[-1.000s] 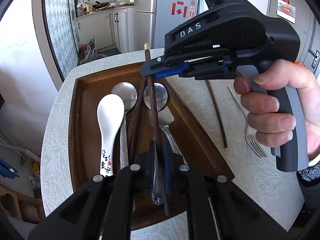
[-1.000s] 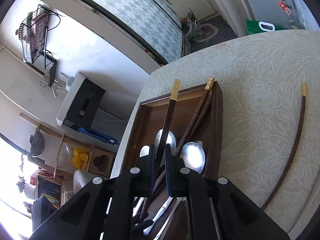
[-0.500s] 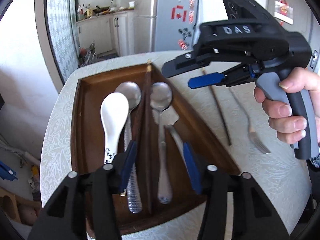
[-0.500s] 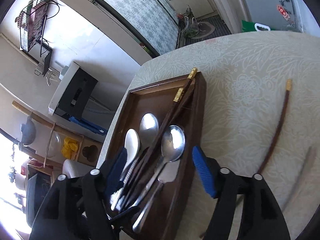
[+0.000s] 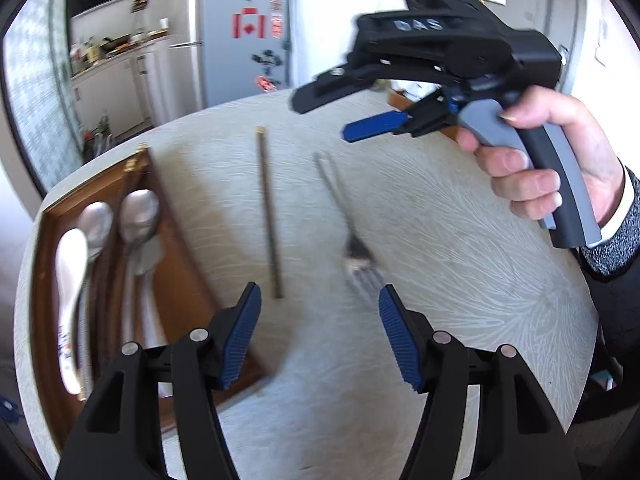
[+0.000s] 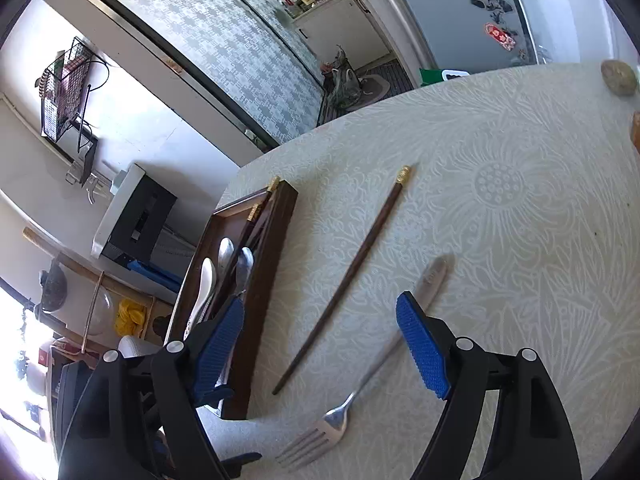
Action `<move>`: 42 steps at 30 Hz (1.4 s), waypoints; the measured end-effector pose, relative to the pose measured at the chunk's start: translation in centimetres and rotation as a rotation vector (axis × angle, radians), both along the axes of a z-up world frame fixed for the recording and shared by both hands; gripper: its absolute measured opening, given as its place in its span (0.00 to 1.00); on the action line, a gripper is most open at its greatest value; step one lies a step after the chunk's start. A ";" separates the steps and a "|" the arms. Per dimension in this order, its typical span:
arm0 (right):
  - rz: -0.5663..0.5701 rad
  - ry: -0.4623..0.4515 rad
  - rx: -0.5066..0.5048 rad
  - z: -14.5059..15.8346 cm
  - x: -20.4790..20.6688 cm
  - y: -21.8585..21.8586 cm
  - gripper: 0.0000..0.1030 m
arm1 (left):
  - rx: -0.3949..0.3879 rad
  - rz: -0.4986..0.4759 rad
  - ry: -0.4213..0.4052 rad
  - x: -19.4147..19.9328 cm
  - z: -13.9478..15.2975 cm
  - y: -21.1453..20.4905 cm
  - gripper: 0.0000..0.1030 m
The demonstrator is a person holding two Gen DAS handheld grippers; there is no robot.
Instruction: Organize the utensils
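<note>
A brown wooden tray [image 5: 188,280] [image 6: 266,280] on the left holds a white ceramic spoon [image 5: 70,280], two metal spoons [image 5: 138,216] and dark chopsticks [image 6: 256,216]. One dark chopstick with a gold tip [image 5: 269,216] [image 6: 352,272] and a metal fork [image 5: 352,240] [image 6: 340,416] lie on the patterned tablecloth right of the tray. My left gripper [image 5: 320,336] is open and empty above the table, between chopstick and fork. My right gripper [image 6: 320,344] [image 5: 352,112] is open and empty above the same two.
The round table's patterned cloth [image 5: 440,240] extends right of the fork. A small stone-like object [image 6: 619,77] sits at the far table edge. A fridge [image 5: 240,40] and kitchen cabinets stand beyond the table.
Both grippers let go of the chopstick they held together, which now lies in the tray. Both opened and swung right, over the loose chopstick and fork.
</note>
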State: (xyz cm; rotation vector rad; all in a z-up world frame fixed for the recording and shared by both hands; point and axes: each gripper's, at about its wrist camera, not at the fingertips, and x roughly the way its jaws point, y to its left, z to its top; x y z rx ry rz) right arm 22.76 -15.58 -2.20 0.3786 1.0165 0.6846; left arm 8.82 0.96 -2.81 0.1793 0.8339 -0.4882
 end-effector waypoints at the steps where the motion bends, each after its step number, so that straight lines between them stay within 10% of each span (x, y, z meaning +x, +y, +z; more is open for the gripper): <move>1: -0.002 0.008 0.011 -0.4 -0.1 -0.3 0.77 | 0.021 -0.008 -0.003 0.2 -0.3 -0.9 0.63; 14: 0.002 0.022 0.050 -2.5 -1.3 -2.8 0.77 | 0.068 -0.009 0.058 2.0 -2.8 -4.2 0.62; 21: 0.014 0.053 0.083 -3.1 -1.5 -3.0 0.77 | 0.074 0.000 0.048 2.0 -2.7 -4.5 0.32; 33: 0.008 0.104 0.115 -4.0 -1.1 -2.8 0.78 | -0.008 0.042 0.058 1.5 -2.3 -3.1 0.27; 42: 0.019 0.160 0.149 -5.0 -1.5 -1.4 0.46 | -0.093 0.067 0.073 2.1 -1.5 -2.9 0.27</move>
